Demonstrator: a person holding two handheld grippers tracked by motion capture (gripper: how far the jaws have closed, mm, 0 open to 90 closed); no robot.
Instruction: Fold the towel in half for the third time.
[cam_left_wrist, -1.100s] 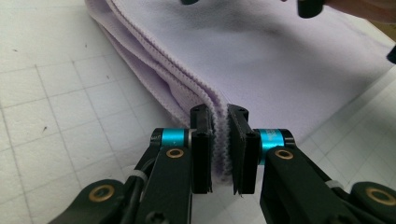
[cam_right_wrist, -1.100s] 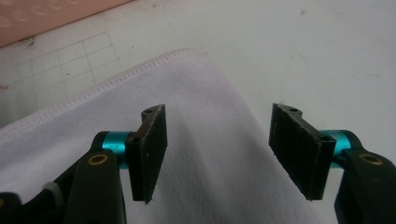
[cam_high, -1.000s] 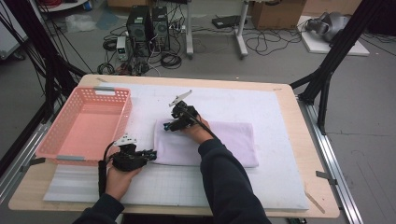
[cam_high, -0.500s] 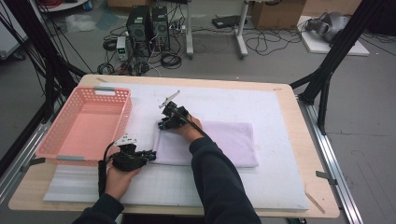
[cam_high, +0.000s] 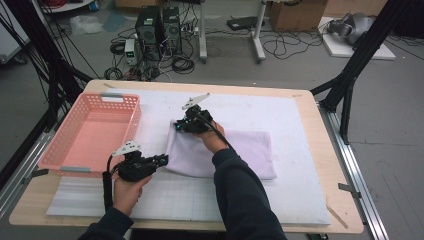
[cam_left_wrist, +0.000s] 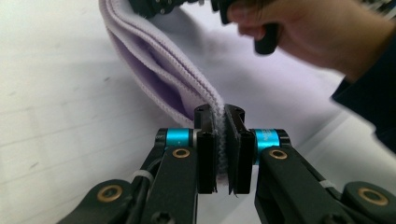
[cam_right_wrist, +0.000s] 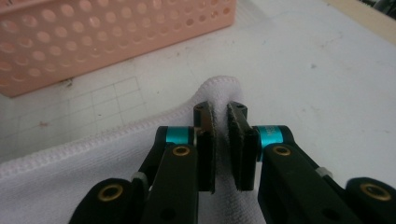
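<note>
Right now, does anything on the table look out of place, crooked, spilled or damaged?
Nothing stands out. The folded lavender towel lies flat on the white mat, with the left gripper and the right gripper each shut on a corner at its left end. The pink basket sits upright and squarely beside it. No spill or damage shows.

My right tongs (cam_high: 179, 126) moved left along the far edge of the lavender towel (cam_high: 240, 150), from near the middle of that edge to its far-left corner. Jaws have just been closing, and they now pinch that corner's hem between the pads. Corner is bunched up off the worktop (cam_high: 300, 120). My right forearm now slants further left across the towel.
</note>
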